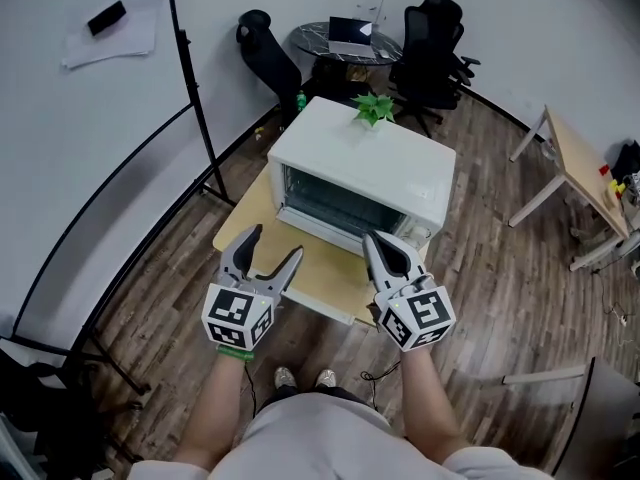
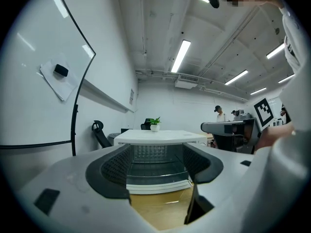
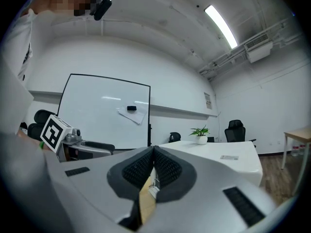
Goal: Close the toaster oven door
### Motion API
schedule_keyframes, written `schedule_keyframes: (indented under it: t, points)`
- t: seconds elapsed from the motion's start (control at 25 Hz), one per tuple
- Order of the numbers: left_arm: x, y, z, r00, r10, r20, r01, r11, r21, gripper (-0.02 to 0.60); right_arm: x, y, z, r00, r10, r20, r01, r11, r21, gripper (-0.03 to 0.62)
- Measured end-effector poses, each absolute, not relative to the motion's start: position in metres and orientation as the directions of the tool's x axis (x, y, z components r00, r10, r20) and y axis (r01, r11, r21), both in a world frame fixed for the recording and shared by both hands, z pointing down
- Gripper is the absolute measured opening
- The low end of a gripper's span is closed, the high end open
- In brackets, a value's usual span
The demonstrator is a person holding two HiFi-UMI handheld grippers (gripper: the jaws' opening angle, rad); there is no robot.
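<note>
We are holding the left gripper [image 1: 276, 243] with its jaws wide apart and the right gripper [image 1: 378, 240] with its jaws pressed together, both empty, above the near side of the small wooden table [image 1: 330, 280]. The white toaster oven [image 1: 385, 163] is standing on it, with its door [image 2: 155, 182] lying open toward us. A whiteboard [image 1: 90, 118] is standing at the left, and office chairs [image 1: 430, 38] are standing far off on the plank floor [image 1: 500, 288].

A whiteboard [image 1: 90, 158] stands near office chairs [image 1: 432, 48] and a plant [image 1: 375, 108]
</note>
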State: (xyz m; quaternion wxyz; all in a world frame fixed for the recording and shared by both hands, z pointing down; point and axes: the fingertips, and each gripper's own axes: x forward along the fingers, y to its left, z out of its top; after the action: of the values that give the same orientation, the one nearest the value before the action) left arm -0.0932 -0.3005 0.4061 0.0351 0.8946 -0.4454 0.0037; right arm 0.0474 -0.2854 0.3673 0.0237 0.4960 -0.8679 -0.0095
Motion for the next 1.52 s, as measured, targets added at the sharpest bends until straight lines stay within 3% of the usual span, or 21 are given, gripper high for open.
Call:
schedule_keyframes:
  t: [0.36,0.96,1.2,1.4,1.52]
  points:
    - [-0.096,-0.294,0.518,0.571,-0.775,0.271,-0.818,-0.566,0.102,0.308,0.048,-0.283,0.408,-0.511,-0.851,0.12,-0.857,0.516,0.011,0.0]
    - [-0.098,-0.252,0.696,0.503,-0.611,0.611,-0.844,-0.5,0.195,0.308,0.052,-0.272,0.453,-0.498,-0.838,0.225,-0.862,0.505,-0.028,0.0]
    - [-0.102,-0.25,0.723,0.494,-0.583,0.645,-0.861,-0.433,0.268,0.308,0.054,-0.27,0.457,-0.49,-0.837,0.242,-0.866,0.5,-0.024,0.0]
    - [-0.11,-0.253,0.737,0.519,-0.59,0.618,-0.841,-0.227,0.491,0.308,0.059,-0.268,0.458,-0.477,-0.841,0.254,-0.872,0.49,-0.017,0.0]
    - [-0.112,-0.252,0.75,0.548,-0.605,0.578,-0.76,-0.071,0.646,0.308,0.063,-0.268,0.46,-0.468,-0.844,0.263,-0.876,0.482,-0.012,0.0]
